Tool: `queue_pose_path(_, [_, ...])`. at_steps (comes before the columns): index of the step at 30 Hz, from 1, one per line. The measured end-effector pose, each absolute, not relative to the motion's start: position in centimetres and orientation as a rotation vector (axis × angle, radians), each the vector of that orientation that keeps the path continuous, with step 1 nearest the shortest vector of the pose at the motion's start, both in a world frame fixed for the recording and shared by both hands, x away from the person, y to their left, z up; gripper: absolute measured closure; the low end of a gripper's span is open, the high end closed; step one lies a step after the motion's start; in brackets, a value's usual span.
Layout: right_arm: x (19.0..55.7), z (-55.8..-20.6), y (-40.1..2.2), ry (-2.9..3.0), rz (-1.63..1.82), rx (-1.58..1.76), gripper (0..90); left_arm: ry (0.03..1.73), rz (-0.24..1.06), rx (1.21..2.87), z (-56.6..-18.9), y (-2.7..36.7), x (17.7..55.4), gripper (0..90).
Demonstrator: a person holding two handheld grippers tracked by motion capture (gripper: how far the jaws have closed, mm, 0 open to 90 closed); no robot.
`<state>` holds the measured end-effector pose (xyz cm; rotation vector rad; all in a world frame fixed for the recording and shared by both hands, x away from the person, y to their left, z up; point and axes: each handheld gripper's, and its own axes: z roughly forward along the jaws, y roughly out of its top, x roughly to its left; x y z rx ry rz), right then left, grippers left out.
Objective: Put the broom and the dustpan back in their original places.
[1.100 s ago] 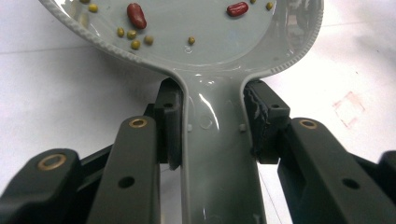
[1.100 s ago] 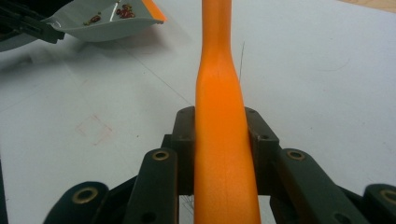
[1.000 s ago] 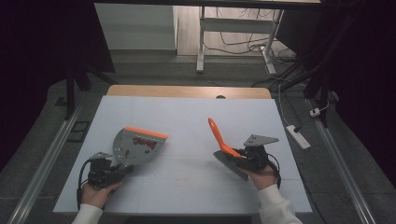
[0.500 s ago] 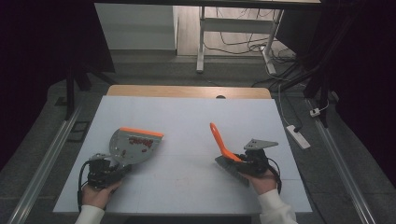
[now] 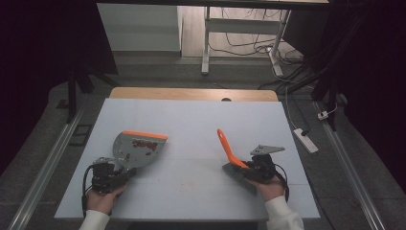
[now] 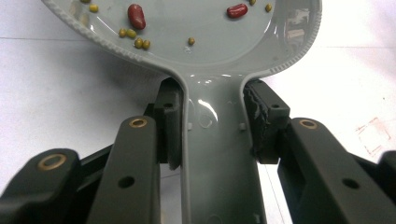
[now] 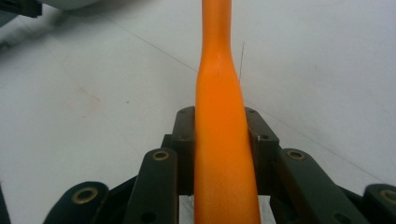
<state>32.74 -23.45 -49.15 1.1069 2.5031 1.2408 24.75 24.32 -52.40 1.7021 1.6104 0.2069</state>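
A grey dustpan [image 5: 136, 148] with an orange front lip rests on the white table, left of the middle. My left gripper [image 5: 109, 175] is shut on its grey handle [image 6: 217, 154]. Several small yellow-green beans and two red beans [image 6: 136, 16] lie in the pan [image 6: 196, 32]. At the right, my right gripper [image 5: 256, 167] is shut on a brush's orange handle [image 5: 225, 146], which slants up and to the left. The dark bristles [image 5: 235, 173] sit by the table. In the right gripper view the handle [image 7: 222, 154] runs straight up between the jaws.
The white tabletop [image 5: 191, 115] has a wooden strip [image 5: 191, 93] along its far edge. Faint reddish marks [image 5: 184, 184] show near the front middle. A power strip [image 5: 304, 140] lies on the floor to the right. Metal rails flank the table.
The brush's handle tip has dipped a little. The dustpan has shifted slightly to the left. Both grips are unchanged.
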Motion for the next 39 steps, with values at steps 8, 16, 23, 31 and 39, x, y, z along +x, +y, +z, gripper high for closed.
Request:
queue_pose_path(8, [33.7,-49.6,-24.2,2.458,1.203,1.176,68.7,1.613,0.192,1.717,-52.6,24.1,24.8,61.1])
queue_pose_path(16, [34.8,-50.2,-24.5,2.468,1.11,1.185,58.7,1.626,0.196,1.729,-52.7,24.0,24.9,61.1])
queue_pose_path(23, [35.8,-50.7,-25.0,2.479,1.097,1.218,51.2,1.629,0.188,1.733,-52.7,23.8,25.0,61.1])
queue_pose_path(31, [36.5,-51.1,-25.2,2.481,1.023,1.249,42.8,1.643,0.189,1.748,-52.9,23.6,25.1,60.9])
queue_pose_path(39, [36.5,-50.9,-25.3,2.451,1.016,1.231,41.4,1.653,0.193,1.762,-53.2,23.4,25.3,60.6])
